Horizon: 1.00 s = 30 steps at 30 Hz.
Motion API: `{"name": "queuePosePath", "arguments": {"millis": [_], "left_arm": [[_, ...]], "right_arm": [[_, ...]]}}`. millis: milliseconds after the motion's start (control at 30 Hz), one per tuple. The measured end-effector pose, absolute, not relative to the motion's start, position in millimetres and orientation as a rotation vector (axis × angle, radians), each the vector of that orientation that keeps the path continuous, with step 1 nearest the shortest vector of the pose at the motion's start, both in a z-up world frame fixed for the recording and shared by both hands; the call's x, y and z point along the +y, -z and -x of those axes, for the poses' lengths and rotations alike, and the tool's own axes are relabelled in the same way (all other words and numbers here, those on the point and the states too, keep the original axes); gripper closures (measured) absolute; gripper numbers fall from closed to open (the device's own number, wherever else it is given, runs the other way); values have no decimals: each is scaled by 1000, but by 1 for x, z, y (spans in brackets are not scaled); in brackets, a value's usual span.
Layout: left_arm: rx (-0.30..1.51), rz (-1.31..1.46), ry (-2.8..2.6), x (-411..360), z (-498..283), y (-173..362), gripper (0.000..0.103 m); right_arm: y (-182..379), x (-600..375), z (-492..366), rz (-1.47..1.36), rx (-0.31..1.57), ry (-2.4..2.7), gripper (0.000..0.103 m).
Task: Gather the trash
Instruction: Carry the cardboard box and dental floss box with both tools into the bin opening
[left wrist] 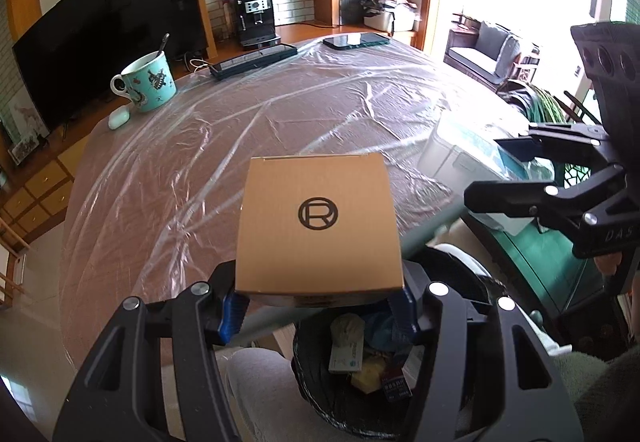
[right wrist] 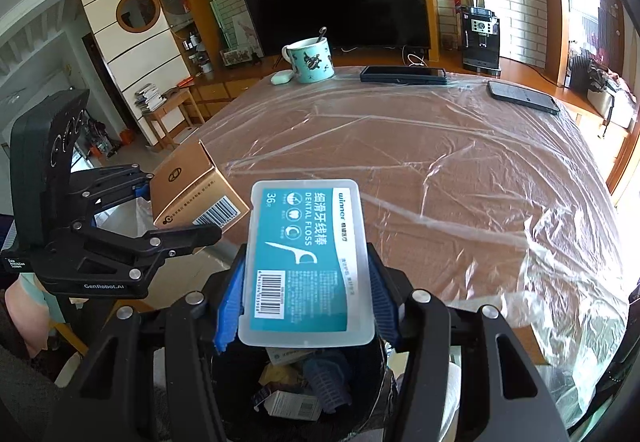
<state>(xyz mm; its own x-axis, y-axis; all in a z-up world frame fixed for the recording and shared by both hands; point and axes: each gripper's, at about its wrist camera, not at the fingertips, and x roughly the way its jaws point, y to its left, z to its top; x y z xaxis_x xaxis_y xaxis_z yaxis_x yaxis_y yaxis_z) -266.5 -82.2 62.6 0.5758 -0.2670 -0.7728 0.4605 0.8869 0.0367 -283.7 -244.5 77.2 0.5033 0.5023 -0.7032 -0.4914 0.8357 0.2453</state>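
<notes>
My left gripper (left wrist: 318,312) is shut on a brown cardboard box (left wrist: 318,222) with an R logo and holds it above a black trash bin (left wrist: 320,394) holding several pieces of trash. My right gripper (right wrist: 306,302) is shut on a clear plastic dental floss box (right wrist: 306,262) with a teal label, held above the same bin (right wrist: 372,394). In the right wrist view the left gripper (right wrist: 176,202) holds the cardboard box (right wrist: 196,194) at the left. In the left wrist view the right gripper (left wrist: 496,170) holds the floss box (left wrist: 464,150) at the right.
The round table (left wrist: 280,114) is covered in clear plastic film. At its far side stand a teal mug (left wrist: 150,82) with a spoon, a small white earbud case (left wrist: 119,119) and two dark phones (left wrist: 256,60) (left wrist: 356,40). A television stands behind.
</notes>
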Motion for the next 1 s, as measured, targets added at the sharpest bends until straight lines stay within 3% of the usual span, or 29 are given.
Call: {"name": "queuePosePath", "arguments": {"millis": [533,1000], "left_arm": [[918,-300,515,-89,310,-37,44],[1026,-352,514,-98,322,16,44]], "right_arm": [[-47,-238,323,14,952,-647,49],[-4,-228,335,71,1049,-619,49]]}}
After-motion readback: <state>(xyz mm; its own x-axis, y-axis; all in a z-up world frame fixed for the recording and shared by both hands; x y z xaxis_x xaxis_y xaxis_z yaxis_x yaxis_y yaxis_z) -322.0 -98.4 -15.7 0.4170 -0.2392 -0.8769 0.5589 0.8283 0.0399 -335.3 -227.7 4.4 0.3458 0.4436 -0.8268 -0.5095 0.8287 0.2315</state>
